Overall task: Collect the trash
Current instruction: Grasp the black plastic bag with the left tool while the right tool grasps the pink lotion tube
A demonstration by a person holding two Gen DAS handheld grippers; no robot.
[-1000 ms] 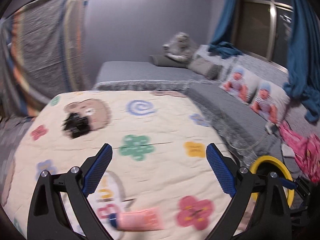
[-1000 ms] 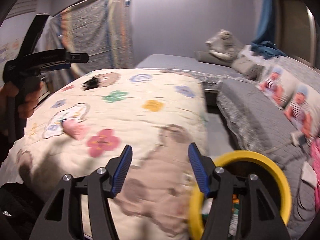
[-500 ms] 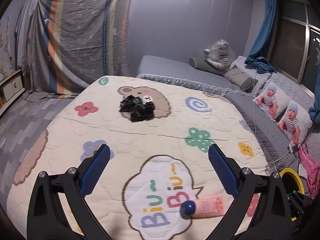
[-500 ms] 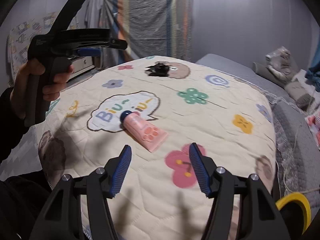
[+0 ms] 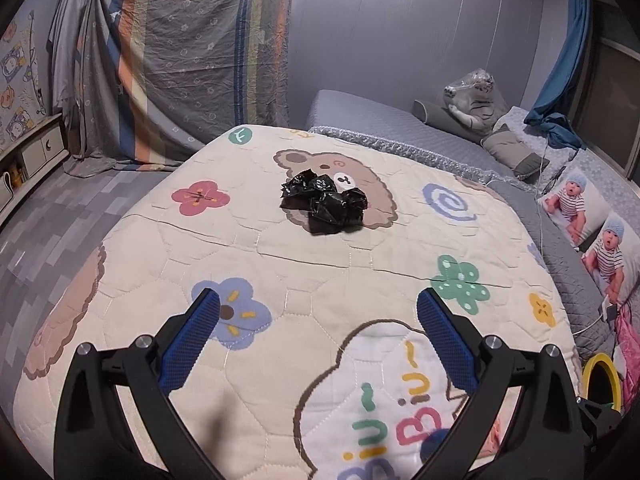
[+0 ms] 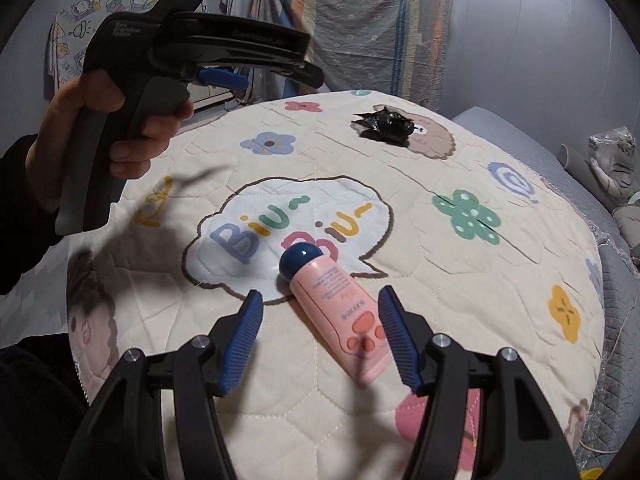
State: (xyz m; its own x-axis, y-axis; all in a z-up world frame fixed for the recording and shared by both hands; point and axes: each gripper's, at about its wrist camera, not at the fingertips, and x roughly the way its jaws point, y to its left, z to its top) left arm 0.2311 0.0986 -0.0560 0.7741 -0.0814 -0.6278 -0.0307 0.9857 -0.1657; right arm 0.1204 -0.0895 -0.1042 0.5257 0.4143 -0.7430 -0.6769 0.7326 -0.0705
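A crumpled black plastic bag (image 5: 326, 202) lies on the bear print of a cream quilt (image 5: 280, 280), well beyond my open, empty left gripper (image 5: 318, 300). In the right wrist view the black plastic bag (image 6: 384, 126) shows far off. A pink tube with a dark blue cap (image 6: 334, 306) lies on the quilt's "Biu" patch, its lower end reaching between the blue fingers of my open right gripper (image 6: 320, 300), which hovers above without touching it. The pink tube's cap (image 5: 438, 446) peeks out behind my left gripper's right finger.
A yellow-rimmed bin (image 5: 600, 380) stands at the quilt's right edge. Grey bedding with pillows (image 5: 592, 208) runs along the right side. A striped sheet (image 5: 180, 60) hangs behind. A person's hand (image 6: 132, 136) holds the left gripper's handle at upper left in the right wrist view.
Both grippers swung left from the yellow bin side onto the quilt and sank closer. The pink tube now sits between the right fingers; the black bag is centred ahead of the left gripper.
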